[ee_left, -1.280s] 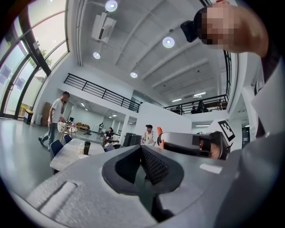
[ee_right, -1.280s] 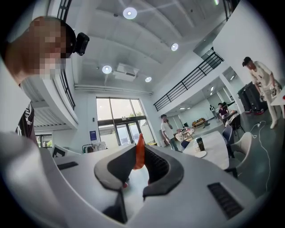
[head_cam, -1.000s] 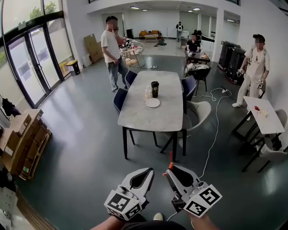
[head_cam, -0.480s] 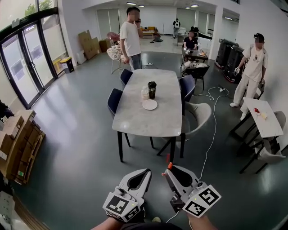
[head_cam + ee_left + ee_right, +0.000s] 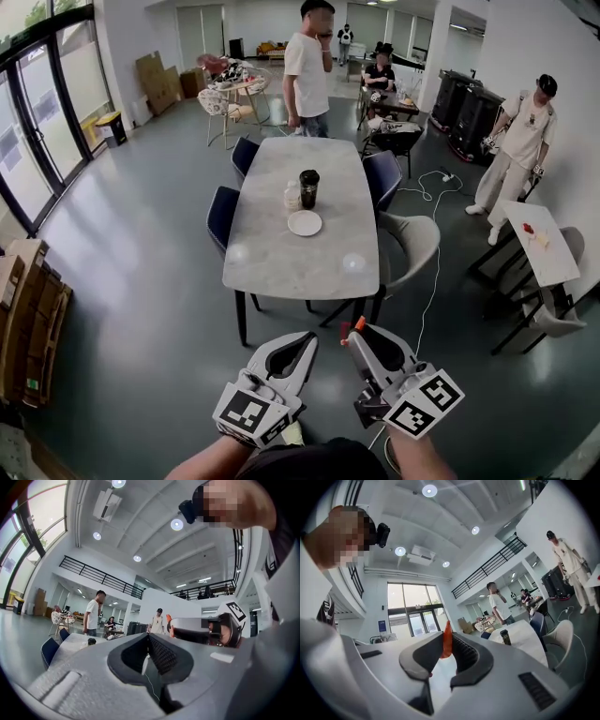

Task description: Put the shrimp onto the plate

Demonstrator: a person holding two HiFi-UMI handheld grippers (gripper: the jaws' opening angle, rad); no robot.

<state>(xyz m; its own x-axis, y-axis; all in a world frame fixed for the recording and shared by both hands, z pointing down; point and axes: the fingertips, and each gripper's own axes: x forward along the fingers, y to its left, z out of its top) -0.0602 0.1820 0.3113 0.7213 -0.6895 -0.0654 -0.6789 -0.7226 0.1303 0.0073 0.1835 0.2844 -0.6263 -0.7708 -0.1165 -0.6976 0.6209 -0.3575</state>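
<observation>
- Currently our right tool (image 5: 446,638) is closed down on the shrimp (image 5: 447,641). The shrimp is a thin orange piece pinched upright, with its end poking out past the tips.
- Our left tool (image 5: 148,638) is closed on itself, with nothing caught in it.
- Both tools are held low and close to our body, side by side, tips aimed forward toward the plate (image 5: 305,223). Our forearms (image 5: 202,461) only just show behind them.
- The plate lies well ahead of the tools, white and bare, near the middle of the bench (image 5: 281,267). A dark cup (image 5: 308,187) stands just beyond the plate.
- We judge this to be the carry. The shrimp is gripped but well short of the plate, with open floor (image 5: 141,281) and the bench's near end between them.
- Next we need to close that gap and reach the right tool over the bench's near end until the shrimp is above the plate. Then we lower it and only then let go. The pinch looks slight, so the carry should be steady.
</observation>
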